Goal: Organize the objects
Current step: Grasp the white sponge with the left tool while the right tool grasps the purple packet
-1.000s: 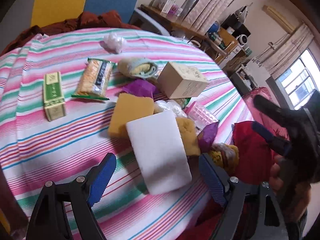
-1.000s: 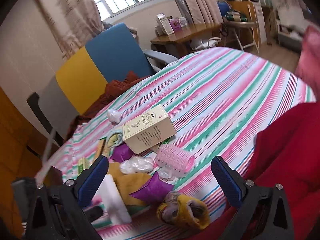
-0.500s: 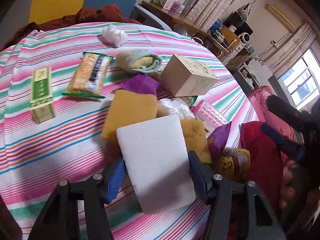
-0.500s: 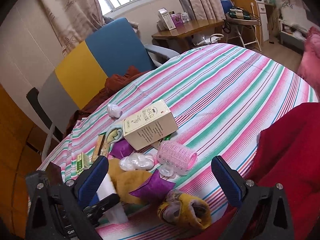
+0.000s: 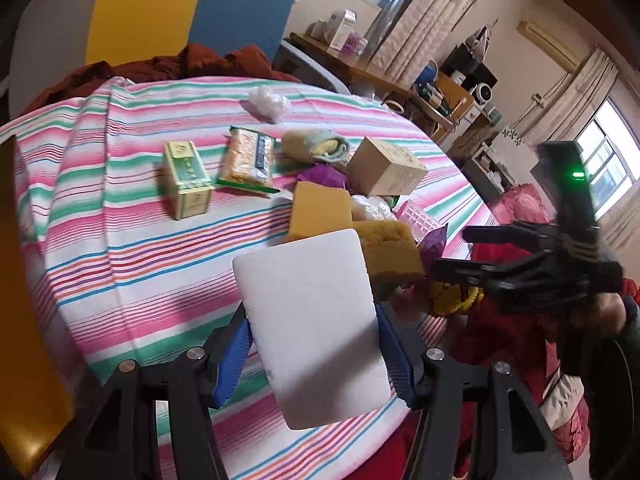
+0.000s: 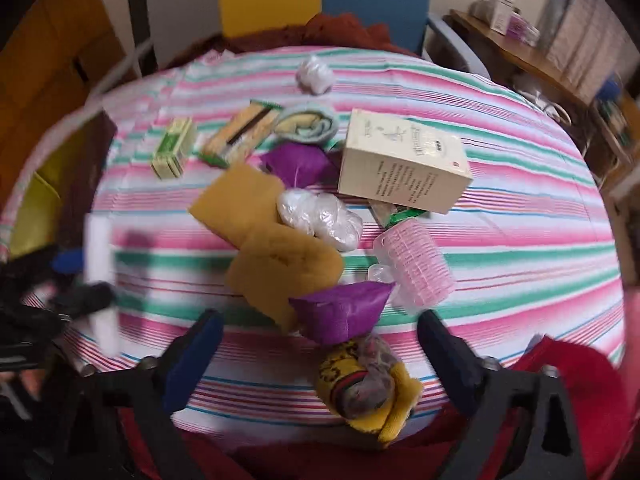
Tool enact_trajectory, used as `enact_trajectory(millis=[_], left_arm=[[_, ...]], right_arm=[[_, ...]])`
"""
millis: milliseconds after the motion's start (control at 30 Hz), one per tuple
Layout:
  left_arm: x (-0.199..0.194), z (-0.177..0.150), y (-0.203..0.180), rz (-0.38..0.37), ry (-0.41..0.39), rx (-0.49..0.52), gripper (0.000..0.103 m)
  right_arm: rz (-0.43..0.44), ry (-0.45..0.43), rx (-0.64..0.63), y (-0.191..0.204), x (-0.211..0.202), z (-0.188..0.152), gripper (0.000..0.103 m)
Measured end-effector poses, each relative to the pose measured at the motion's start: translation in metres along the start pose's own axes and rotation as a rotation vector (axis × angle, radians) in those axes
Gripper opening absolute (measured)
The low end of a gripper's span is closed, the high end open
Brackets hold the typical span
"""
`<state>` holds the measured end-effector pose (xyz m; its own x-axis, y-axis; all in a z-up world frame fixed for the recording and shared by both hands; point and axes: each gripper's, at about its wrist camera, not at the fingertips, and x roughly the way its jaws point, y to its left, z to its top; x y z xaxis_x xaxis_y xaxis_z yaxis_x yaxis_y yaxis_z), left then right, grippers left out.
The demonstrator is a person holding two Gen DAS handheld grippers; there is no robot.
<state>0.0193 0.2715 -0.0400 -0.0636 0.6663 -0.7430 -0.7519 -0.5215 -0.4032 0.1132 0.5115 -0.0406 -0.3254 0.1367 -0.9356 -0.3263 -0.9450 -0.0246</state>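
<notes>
A flat white foam block (image 5: 316, 320) hangs tilted above the striped table (image 5: 120, 240), with my left gripper (image 5: 314, 344) shut on its two long sides. The right wrist view shows that block (image 6: 98, 256) edge-on at the far left. My right gripper (image 6: 318, 332) is open and empty, hovering over a purple pouch (image 6: 340, 312) and a yellow sock bundle (image 6: 368, 392); it also shows as the right gripper (image 5: 450, 251) at right in the left wrist view. Two yellow sponges (image 5: 320, 210) (image 5: 388, 248) lie just beyond the block.
In the pile are a cardboard box (image 5: 386, 166), a pink hair roller (image 6: 414, 266), a clear wrapped bundle (image 6: 320, 218) and a rolled towel (image 5: 316, 146). A snack pack (image 5: 248, 160) and green box (image 5: 186, 178) lie left. Behind stands a yellow-blue chair (image 5: 180, 12).
My left gripper shut on the white block and lifted it off the pile toward the near left. My right gripper swung to look down on the pile, still open.
</notes>
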Motion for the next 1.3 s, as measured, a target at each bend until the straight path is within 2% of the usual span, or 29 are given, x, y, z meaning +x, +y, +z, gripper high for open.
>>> enact_trajectory(millis=[100,133,200,300,400,533,633,833,933,1100,1300], left_arm=[[-0.012,-0.001,0.001,-0.005,-0.025,-0.011,0.061],[-0.017,-0.002,0.002,-0.005,-0.037,-0.013,0.061],[-0.025,-0.003,0.004,-0.007,-0.051,-0.017,0.061],[-0.03,-0.005,0.004,-0.006,-0.067,-0.023,0.061],[-0.039,-0.006,0.007,0.001,-0.084,-0.03,0.061],[-0.051,-0.007,0.012,0.003,-0.114,-0.047,0.061],[-0.059,-0.007,0.014,0.01,-0.138,-0.054,0.061],[-0.087,-0.012,0.03,0.052,-0.199,-0.088,0.061],[-0.111,-0.018,0.05,0.097,-0.243,-0.135,0.062],[-0.151,-0.038,0.097,0.232,-0.3,-0.236,0.062],[-0.189,-0.073,0.155,0.406,-0.328,-0.382,0.064]], right_arm=[[-0.008,0.031,0.004,-0.007,0.007,0.006,0.076],[-0.005,0.038,0.001,-0.008,0.009,0.007,0.065],[-0.013,0.063,0.001,-0.007,0.013,0.009,0.052],[0.01,0.034,0.026,-0.012,0.006,0.009,0.052],[-0.004,-0.002,0.058,-0.018,-0.005,0.005,0.052],[0.004,-0.108,0.123,-0.031,-0.041,0.002,0.052],[0.025,-0.181,0.133,-0.027,-0.063,0.006,0.052],[0.14,-0.279,0.056,0.028,-0.091,0.024,0.052],[0.242,-0.296,-0.019,0.079,-0.091,0.037,0.052],[0.393,-0.275,-0.143,0.168,-0.081,0.056,0.052],[0.515,-0.218,-0.26,0.264,-0.059,0.068,0.052]])
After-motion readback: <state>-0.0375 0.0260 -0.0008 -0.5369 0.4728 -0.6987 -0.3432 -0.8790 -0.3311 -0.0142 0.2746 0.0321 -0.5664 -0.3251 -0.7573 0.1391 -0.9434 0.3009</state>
